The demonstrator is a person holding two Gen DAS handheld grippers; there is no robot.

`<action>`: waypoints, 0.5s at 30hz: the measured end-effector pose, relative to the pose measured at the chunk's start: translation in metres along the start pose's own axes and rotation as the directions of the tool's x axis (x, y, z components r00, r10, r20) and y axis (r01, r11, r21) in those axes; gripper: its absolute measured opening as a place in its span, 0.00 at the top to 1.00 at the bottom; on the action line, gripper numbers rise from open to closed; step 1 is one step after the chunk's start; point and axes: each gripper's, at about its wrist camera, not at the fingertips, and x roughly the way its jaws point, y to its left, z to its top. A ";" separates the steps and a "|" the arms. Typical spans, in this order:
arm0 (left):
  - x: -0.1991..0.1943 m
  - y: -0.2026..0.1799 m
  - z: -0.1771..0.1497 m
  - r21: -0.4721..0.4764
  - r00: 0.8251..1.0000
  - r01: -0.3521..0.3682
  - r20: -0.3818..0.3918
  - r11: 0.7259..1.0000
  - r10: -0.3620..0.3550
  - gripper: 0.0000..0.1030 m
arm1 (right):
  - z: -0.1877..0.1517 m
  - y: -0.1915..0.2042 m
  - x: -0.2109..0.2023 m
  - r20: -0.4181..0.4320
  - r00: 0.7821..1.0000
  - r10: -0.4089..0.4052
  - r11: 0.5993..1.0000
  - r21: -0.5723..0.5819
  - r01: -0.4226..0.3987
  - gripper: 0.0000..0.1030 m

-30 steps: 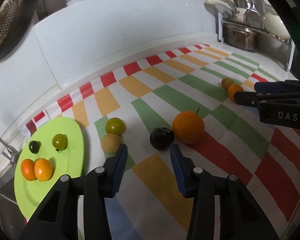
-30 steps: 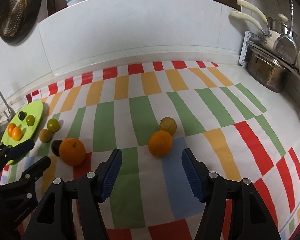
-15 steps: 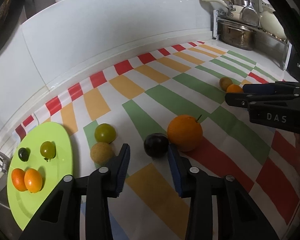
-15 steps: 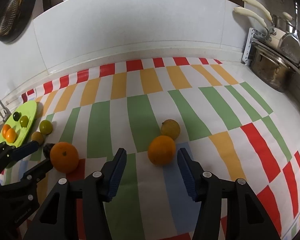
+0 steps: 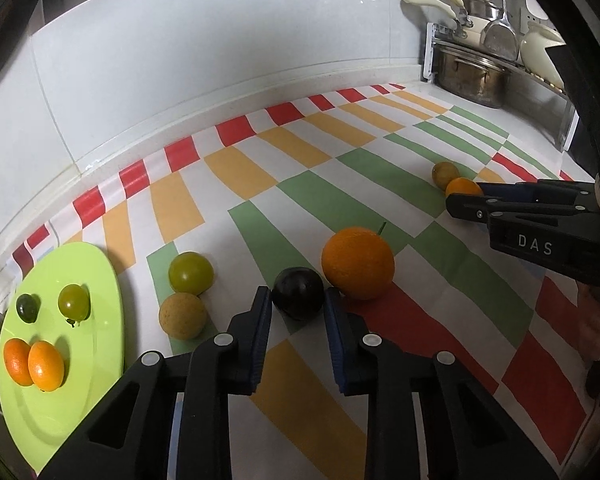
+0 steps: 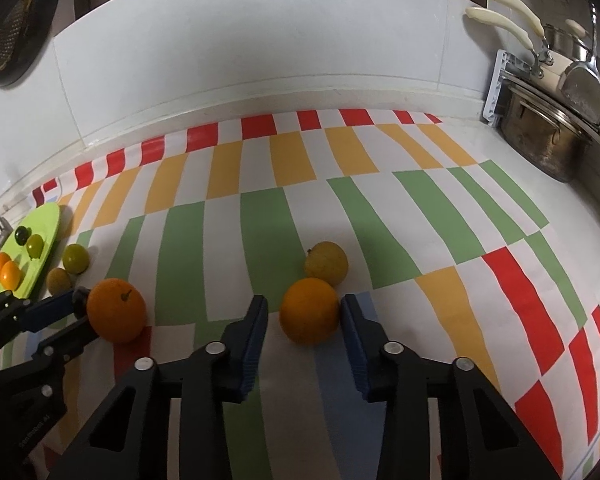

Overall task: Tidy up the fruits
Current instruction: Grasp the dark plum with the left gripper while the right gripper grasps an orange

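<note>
Roughly halfway, by the look of it: four small fruits already on the lime-green plate [image 5: 100, 288] at the left edge of the striped cloth [image 5: 260, 168] covering the surface, namely two small oranges [image 5: 34, 362] touching each other, a green tomato [image 5: 74, 302] and a dark green fruit [image 5: 27, 307]. Still off the plate and left to gather: a second green tomato [image 5: 191, 267] and a tan round fruit [image 5: 183, 315] just beside the plate, a dark plum [image 5: 298, 293], a large stemmed orange [image 5: 358, 263] touching or nearly touching the plum, and farther right a smaller orange [image 6: 310, 311] with a yellow fruit [image 6: 326, 263] close behind it. Left gripper [image 5: 298, 312] closed onto the dark plum, both blue pads against its sides, the fruit sitting right at the fingertips and not yet lifted off the cloth as far as can be judged. Right gripper [image 6: 304, 320] with jaws closing around the smaller orange, the right pad touching its flank, a sliver of gap showing on the left side, so no full squeeze visible yet. Both targets low between the fingertips, resting on the cloth, well apart from the plate; the right one the farther of the two. Likely remaining: carrying both fruits over to the plate, then fetching the other four.
</note>
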 end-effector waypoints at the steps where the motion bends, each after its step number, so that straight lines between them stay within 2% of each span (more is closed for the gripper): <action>1: 0.000 0.000 0.000 -0.004 1.000 0.001 0.000 1.000 -0.001 0.74 | 0.000 0.000 0.000 0.001 1.000 0.002 1.000 0.001 -0.002 0.69; 7: -0.007 0.003 -0.003 -0.054 1.000 -0.011 0.004 0.999 0.011 0.74 | -0.002 0.003 -0.008 0.016 1.000 0.018 1.000 -0.019 -0.018 0.69; 15: -0.030 0.010 -0.010 -0.126 0.999 -0.021 0.029 0.992 0.025 0.74 | -0.005 0.022 -0.033 0.046 0.994 0.100 0.993 -0.068 -0.096 0.69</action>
